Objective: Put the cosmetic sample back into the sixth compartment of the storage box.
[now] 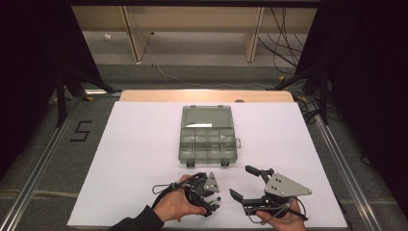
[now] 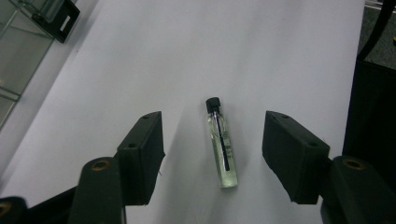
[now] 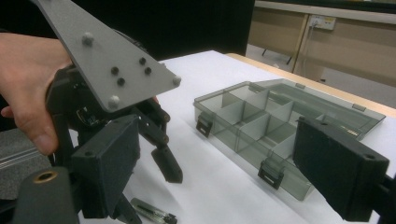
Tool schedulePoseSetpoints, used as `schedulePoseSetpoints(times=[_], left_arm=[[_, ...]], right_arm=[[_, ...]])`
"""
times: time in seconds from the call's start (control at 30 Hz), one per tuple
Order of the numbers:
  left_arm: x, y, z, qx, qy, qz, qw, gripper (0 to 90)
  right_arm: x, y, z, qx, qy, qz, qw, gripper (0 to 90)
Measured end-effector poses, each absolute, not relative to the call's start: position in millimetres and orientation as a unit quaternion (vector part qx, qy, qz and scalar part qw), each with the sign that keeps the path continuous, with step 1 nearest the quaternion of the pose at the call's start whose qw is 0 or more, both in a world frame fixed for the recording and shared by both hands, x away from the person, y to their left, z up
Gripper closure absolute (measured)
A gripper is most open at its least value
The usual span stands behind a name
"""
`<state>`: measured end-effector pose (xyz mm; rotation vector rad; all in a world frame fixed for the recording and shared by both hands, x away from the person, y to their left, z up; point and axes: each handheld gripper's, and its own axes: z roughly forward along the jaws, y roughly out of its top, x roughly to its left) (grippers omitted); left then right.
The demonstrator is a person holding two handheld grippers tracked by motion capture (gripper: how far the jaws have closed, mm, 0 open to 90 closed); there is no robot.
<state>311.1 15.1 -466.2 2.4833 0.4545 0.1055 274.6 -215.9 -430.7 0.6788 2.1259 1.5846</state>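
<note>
A small glass vial (image 2: 222, 144) with a black cap lies flat on the white table sheet (image 1: 139, 159). My left gripper (image 2: 215, 135) is lowered over it, one pad on each side, and there is a clear gap between each pad and the glass. In the high view the left gripper (image 1: 215, 199) sits near the front edge, held in a hand. My right gripper (image 1: 239, 181) rests just to its right, jaws spread wide with nothing between them. The right gripper view shows the left gripper (image 3: 147, 191) close by, with the vial (image 3: 152, 211) under it.
A smoky clear compartment box (image 1: 208, 144) stands open at the table's middle, its lid (image 1: 207, 117) laid back flat; its compartments look bare. It also shows in the right gripper view as the box (image 3: 261, 126). Metal rails flank the table.
</note>
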Motion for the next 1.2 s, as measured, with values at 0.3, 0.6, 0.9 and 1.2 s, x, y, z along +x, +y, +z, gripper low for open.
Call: schedulePoseSetpoints(times=[0.3,0.6,0.9,1.2], left_arm=[[314.6,12.3,-468.5,0.944,0.170,0.030,0.283,52.8],[314.2,8.7,-467.9,0.950,0.162,0.029,0.266,60.4],[316.0,8.9,-469.0,0.952,0.162,0.024,0.257,66.9],[318.5,8.7,-469.6,0.952,0.168,0.019,0.255,71.1]], right_arm=[[274.8,-216.1,-430.7,0.241,0.762,0.567,0.200,16.2],[274.6,-215.6,-430.8,0.244,0.758,0.569,0.204,16.3],[274.7,-215.7,-430.7,0.243,0.758,0.569,0.205,16.4],[274.8,-215.2,-430.9,0.241,0.757,0.571,0.208,16.5]])
